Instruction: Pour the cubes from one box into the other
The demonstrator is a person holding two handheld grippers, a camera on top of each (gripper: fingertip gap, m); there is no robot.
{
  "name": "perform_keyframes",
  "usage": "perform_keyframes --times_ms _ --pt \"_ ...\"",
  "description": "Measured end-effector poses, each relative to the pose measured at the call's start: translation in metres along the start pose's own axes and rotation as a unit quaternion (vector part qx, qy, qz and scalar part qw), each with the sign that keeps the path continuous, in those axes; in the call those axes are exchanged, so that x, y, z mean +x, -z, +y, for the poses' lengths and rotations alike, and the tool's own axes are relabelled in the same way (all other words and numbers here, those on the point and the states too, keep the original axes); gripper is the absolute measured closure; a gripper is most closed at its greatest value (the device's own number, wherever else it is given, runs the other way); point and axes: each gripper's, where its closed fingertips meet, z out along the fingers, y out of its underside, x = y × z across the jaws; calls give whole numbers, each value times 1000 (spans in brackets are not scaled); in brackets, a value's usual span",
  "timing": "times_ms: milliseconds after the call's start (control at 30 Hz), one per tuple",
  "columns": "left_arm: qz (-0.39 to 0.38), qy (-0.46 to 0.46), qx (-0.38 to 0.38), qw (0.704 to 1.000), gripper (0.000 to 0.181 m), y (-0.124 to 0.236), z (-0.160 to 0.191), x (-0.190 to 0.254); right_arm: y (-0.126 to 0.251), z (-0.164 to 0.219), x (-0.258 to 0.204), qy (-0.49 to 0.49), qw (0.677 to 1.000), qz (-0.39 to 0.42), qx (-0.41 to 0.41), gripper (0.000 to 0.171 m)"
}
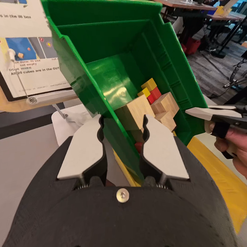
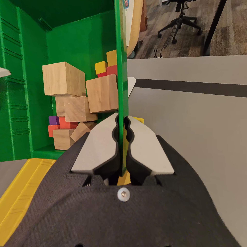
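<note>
A green box (image 1: 106, 40) is lifted and tilted steeply over a yellow box (image 1: 216, 176). Several cubes lie piled at its low end: big plain wooden cubes (image 2: 62, 78) and small red, yellow, orange and purple ones (image 2: 101, 66). My left gripper (image 1: 123, 117) is shut on one side wall of the green box. My right gripper (image 2: 122, 118) is shut on the opposite wall (image 2: 120, 53); it also shows at the right in the left wrist view (image 1: 189, 111), with a person's hand on it. The yellow box's rim (image 2: 20, 187) lies under the green box.
A printed instruction sheet on a stand (image 1: 26, 53) is behind the boxes at the left. The boxes are over a grey table (image 2: 187, 120) with a dark stripe. An office chair (image 2: 184, 24) and table legs stand on the floor beyond.
</note>
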Motion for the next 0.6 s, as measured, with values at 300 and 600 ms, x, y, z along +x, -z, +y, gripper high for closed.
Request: perform_keyframes --times_ms 300,600 --pt "87 87 -68 990 96 17 27 19 -1 -1 3 2 1000 17 0 170" --pt "-10 54 -162 985 159 8 96 22 2 -3 3 10 1000 23 10 169"
